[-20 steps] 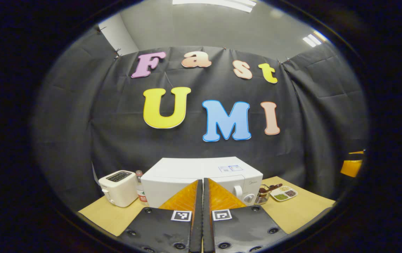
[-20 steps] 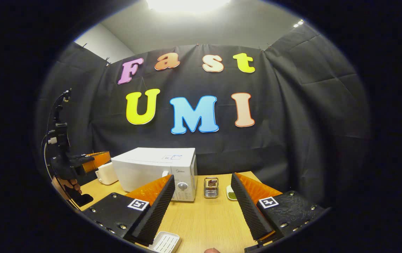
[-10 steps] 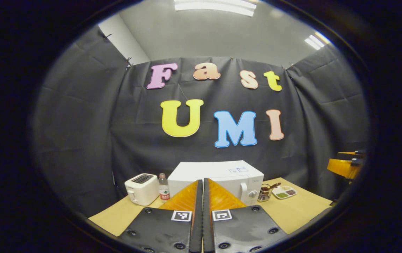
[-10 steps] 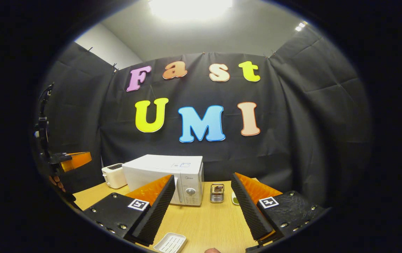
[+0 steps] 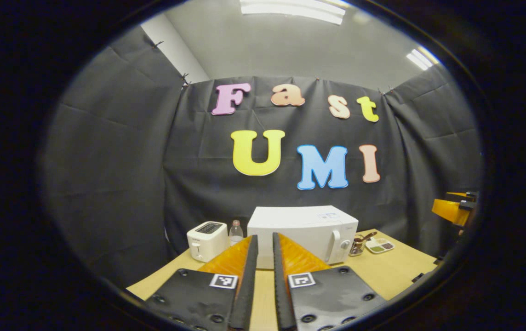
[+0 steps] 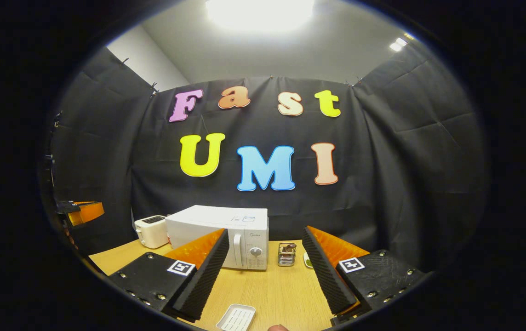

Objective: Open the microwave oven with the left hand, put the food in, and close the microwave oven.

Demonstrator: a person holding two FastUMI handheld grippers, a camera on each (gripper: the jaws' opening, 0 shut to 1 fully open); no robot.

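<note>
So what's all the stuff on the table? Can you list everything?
microwave: one, white, door shut, middle back of table
toaster: one, white, left of microwave
bottle: one, clear, between toaster and microwave
metal holder: one, silvery, right of microwave
divided dish: one, white, right of the holder
small tray: one, white, near front edge
table: one, light wood
left gripper: nearly closed, empty
right gripper: open, empty
</note>
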